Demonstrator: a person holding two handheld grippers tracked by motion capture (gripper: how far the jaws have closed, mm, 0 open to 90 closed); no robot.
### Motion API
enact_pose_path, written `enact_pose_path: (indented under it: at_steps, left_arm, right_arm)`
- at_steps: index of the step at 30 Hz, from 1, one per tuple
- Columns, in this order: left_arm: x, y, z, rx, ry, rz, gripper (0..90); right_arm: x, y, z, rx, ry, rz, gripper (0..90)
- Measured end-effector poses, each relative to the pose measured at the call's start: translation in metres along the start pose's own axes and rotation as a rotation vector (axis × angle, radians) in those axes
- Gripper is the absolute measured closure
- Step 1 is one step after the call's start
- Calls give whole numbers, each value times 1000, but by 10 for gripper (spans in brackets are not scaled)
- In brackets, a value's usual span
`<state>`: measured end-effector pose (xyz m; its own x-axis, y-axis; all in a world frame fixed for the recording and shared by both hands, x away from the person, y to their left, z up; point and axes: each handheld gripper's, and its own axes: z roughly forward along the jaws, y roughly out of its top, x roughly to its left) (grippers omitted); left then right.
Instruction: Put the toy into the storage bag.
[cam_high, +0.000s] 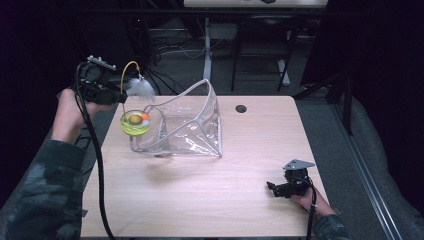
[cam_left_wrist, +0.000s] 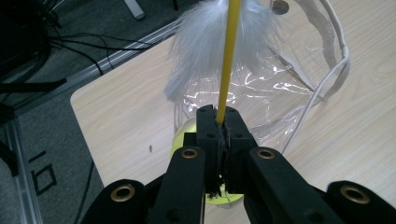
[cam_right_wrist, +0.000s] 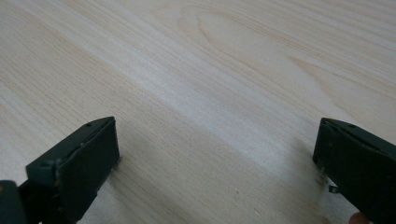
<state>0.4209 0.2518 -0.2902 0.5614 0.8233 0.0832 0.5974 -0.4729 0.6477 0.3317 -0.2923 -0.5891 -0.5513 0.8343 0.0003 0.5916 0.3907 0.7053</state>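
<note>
On the pale wood table (cam_high: 200, 200), ringed by a dark room with cables at twelve o'clock, the left gripper (cam_left_wrist: 223, 122) pinches a yellow wand (cam_left_wrist: 230, 56) over the clear bag (cam_high: 192, 125) at ten o'clock, its feather (cam_left_wrist: 205, 42) cut off above, while the right gripper (cam_right_wrist: 217, 154) rests spread at four o'clock.

text: none readable | labels: none | numbers: none

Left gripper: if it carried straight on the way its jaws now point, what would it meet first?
The left gripper, shut on the yellow wand, points toward the white feather tuft; beyond lies the clear plastic bag. It would probably push into the bag's near wall first, though depth is unclear.
</note>
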Motion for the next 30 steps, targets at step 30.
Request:
enact_pose_path:
  at_steps: [30]
  left_arm:
    - [-19,23,44,66,-67,48,880]
  right_arm:
    - [0,0,0,1,2,-2,0]
